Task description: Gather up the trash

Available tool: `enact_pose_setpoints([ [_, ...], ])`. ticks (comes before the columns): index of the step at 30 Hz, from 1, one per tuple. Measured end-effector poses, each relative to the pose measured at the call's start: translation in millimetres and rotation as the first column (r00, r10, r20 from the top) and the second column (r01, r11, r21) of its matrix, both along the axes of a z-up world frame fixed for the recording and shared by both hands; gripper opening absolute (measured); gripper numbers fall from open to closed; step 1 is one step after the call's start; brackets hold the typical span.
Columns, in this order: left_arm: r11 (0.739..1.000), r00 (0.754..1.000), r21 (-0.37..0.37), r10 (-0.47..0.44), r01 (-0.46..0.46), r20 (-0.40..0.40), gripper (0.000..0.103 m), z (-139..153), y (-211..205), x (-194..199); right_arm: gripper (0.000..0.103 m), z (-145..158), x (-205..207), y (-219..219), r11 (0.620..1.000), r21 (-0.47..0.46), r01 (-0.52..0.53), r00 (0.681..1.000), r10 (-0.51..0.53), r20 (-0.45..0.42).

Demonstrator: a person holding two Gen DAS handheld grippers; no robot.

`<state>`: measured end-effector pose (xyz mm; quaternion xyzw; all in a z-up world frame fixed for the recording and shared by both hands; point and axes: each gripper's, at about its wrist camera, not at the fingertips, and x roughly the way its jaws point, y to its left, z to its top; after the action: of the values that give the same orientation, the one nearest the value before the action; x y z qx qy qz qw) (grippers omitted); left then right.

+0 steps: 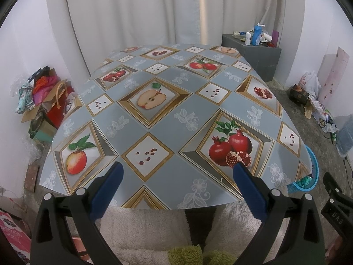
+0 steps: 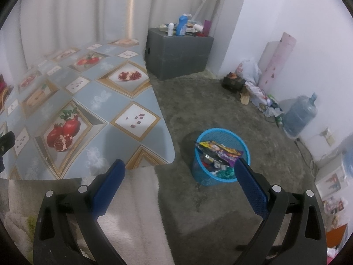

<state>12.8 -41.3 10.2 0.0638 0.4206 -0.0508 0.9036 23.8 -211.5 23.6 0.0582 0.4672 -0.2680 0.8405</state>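
Bench cleared, trash in the bin

The wide bench [image 1: 167, 114] under its blue-grey fruit-print oilcloth shows no litter on its surface, while the round blue plastic mesh wastebasket [image 2: 220, 174] on the grey floor just right of the near corner holds crumpled trash, a purple and yellow snack wrapper [image 2: 218, 151] lying on top; collecting looks essentially finished. The left gripper [image 1: 177, 172] hovers over the near edge, blue fingers [image 1: 108, 190] wide apart, holding nothing. The right gripper [image 2: 179, 171], above the floor beside the basket, is equally spread and empty.
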Motion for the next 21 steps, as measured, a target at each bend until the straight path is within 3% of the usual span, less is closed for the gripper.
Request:
enact_pose_setpoints([
  [21, 1.000, 1.000, 0.000, -0.001, 0.001, 0.001, 0.097, 0.5, 0.8, 0.2, 0.095, -0.4, 0.4, 1.5, 1.000, 0.002, 0.002, 1.000, -0.002, 0.001],
])
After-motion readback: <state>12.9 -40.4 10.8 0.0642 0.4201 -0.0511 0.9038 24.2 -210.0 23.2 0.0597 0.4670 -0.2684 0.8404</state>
